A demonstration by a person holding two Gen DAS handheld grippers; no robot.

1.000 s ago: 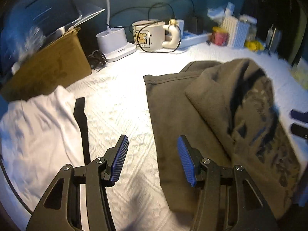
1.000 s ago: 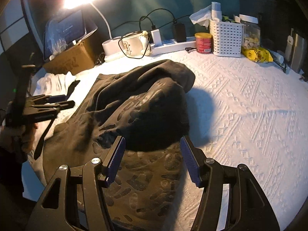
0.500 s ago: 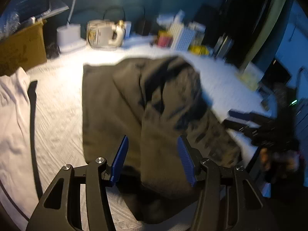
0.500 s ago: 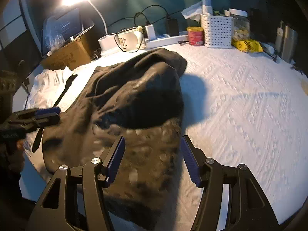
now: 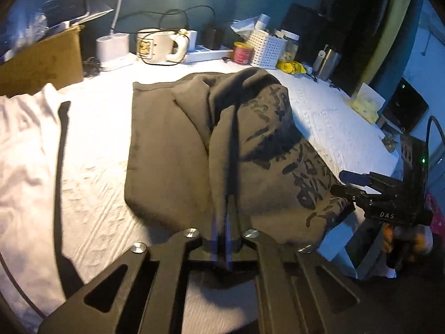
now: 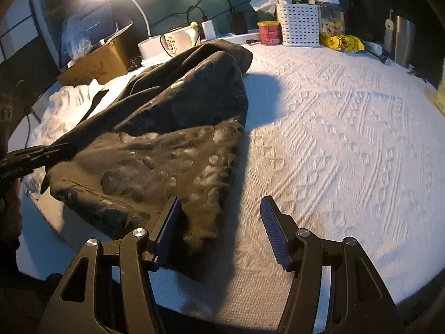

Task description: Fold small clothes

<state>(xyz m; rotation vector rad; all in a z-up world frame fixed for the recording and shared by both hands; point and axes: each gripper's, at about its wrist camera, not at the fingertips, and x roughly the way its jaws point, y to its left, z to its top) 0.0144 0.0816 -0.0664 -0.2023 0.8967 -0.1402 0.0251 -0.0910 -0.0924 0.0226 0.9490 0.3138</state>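
The left gripper (image 5: 222,239) has just closed on the dark garment (image 5: 172,144).

White letters "DAS" stood on the black body of the right gripper (image 5: 354,182), at four o'clock in the left wrist view. The dark garment (image 5: 278,150) carried a black printed pattern resembling lettering, but none of it could be read. The cream mug (image 5: 155,47) at eleven o'clock bore a small picture label, illegible. Print on the left gripper (image 6: 55,150) at nine o'clock was too blurred.
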